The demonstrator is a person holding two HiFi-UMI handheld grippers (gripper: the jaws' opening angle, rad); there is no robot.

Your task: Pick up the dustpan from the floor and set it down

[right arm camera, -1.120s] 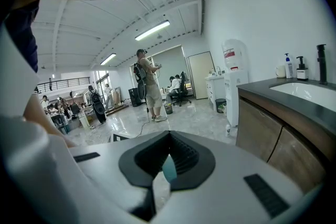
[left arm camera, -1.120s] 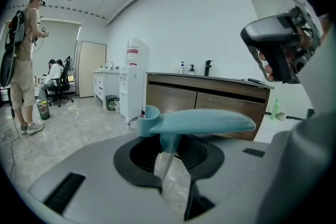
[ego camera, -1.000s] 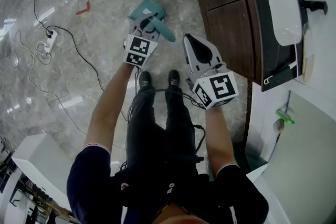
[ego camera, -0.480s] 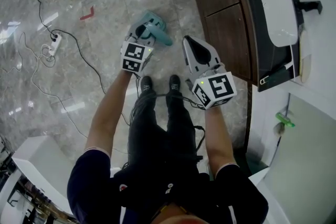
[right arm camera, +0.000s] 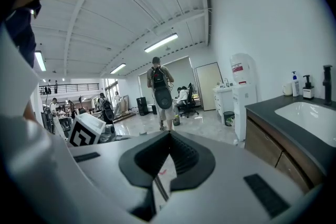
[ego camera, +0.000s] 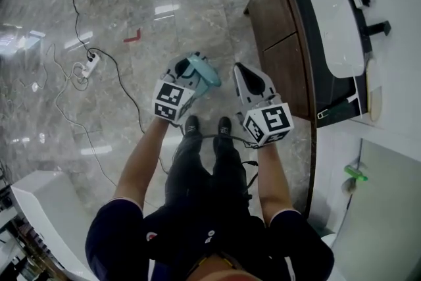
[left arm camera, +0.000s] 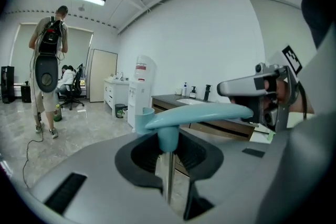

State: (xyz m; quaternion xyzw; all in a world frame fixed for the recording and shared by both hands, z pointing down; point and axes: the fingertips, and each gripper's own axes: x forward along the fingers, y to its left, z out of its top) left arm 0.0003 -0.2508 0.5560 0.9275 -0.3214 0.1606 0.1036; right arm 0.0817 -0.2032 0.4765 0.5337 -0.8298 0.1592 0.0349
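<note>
The dustpan (ego camera: 202, 71) is teal with a long handle, and it hangs off the floor in front of the person's shoes. My left gripper (ego camera: 189, 73) is shut on its handle, with the jaws still closing. In the left gripper view the teal handle (left arm camera: 199, 113) lies crosswise above the jaws and its stem (left arm camera: 168, 139) sits gripped between the pads, while the pan itself is mostly hidden. My right gripper (ego camera: 244, 70) hovers just to the right of the dustpan. Its jaws are together with nothing between them, as the right gripper (right arm camera: 167, 165) view also shows.
A dark wood vanity (ego camera: 283, 23) with a white sink (ego camera: 337, 23) stands to the right. A power strip (ego camera: 89, 66) with trailing cables and a red tape mark (ego camera: 133, 35) lie on the marble floor at left. A person with a backpack (left arm camera: 48, 50) stands farther off, near a water dispenser (left arm camera: 142, 86).
Both grippers have risen. The left one has carried the dustpan up off the floor; the right one has stayed beside it.
</note>
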